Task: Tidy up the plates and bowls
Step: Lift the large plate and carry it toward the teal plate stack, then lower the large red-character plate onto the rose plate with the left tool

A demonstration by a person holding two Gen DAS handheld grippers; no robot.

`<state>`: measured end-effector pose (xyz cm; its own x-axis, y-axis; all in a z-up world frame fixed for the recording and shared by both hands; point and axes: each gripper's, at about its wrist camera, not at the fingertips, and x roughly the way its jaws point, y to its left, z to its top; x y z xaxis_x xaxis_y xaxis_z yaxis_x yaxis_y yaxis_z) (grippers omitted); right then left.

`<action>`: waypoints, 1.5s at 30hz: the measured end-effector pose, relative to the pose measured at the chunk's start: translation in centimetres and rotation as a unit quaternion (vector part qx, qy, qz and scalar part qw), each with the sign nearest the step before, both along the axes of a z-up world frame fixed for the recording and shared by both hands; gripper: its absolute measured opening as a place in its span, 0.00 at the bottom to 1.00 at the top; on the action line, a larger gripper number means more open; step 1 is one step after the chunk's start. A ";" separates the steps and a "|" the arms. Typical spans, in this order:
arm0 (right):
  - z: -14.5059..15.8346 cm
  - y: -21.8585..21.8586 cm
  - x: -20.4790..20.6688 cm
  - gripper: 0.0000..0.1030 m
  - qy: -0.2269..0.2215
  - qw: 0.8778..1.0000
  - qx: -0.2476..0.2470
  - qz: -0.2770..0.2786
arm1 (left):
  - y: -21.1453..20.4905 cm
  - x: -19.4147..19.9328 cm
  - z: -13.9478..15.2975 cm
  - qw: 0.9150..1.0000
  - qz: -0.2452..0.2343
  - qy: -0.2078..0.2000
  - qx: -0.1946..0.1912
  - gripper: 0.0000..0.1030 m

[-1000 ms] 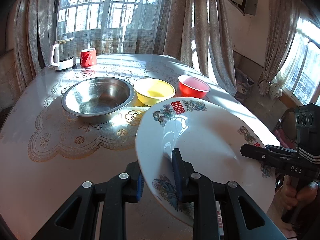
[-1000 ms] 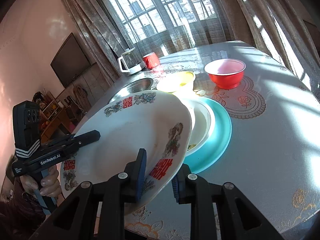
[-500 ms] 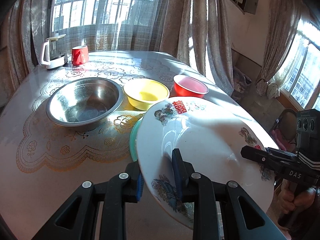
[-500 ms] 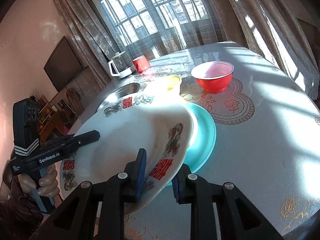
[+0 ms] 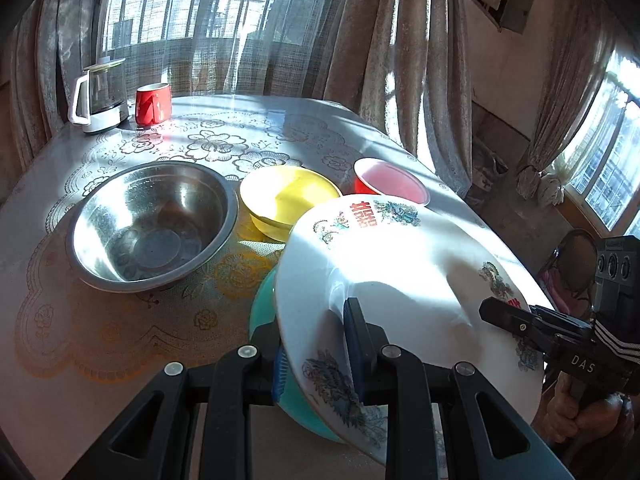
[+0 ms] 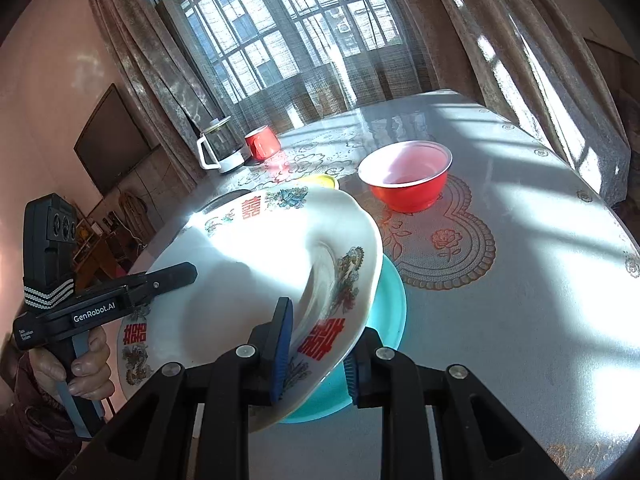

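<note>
Both the left gripper (image 5: pixel 316 356) and the right gripper (image 6: pixel 316 354) are clamped on opposite rims of the big white plate (image 5: pixel 400 280), held tilted just above the teal plate (image 6: pixel 394 300). Uneven lowering or a slipping rim could probably knock or chip the two. Farther off, the steel bowl (image 5: pixel 150 224), yellow bowl (image 5: pixel 288 198) and red bowl (image 6: pixel 406 174) look empty.

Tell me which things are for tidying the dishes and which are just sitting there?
For tidying: big white plate, teal plate, steel bowl, yellow bowl, red bowl.
Just sitting: kettle, red mug.
</note>
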<state>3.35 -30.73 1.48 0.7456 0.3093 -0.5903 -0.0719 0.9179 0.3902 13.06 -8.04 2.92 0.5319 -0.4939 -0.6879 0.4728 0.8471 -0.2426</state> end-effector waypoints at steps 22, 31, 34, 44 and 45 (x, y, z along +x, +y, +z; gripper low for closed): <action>-4.1 0.6 2.4 0.23 0.035 0.999 -0.030 -0.012 | -0.2 1.7 -4.6 0.999 0.024 0.041 0.013 0.26; -4.0 1.1 2.7 0.23 0.032 0.998 -0.049 -0.022 | -0.2 1.8 -4.8 0.998 0.033 0.046 0.013 0.27; -4.0 1.2 2.9 0.23 0.034 0.997 -0.059 -0.027 | -0.4 1.7 -4.8 0.998 0.038 0.044 0.018 0.28; -4.1 1.1 2.9 0.24 0.037 0.997 -0.058 -0.040 | -0.5 1.5 -4.6 0.998 0.050 0.042 0.026 0.29; -4.1 1.2 2.9 0.24 0.037 0.997 -0.058 -0.040 | -0.5 1.5 -4.6 0.998 0.050 0.041 0.025 0.29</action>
<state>6.21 -29.55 -2.59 0.7182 0.1767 -0.6731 0.0290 0.9588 0.2826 14.54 -8.54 -1.69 0.5179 -0.4056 -0.7531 0.3656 0.9009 -0.2338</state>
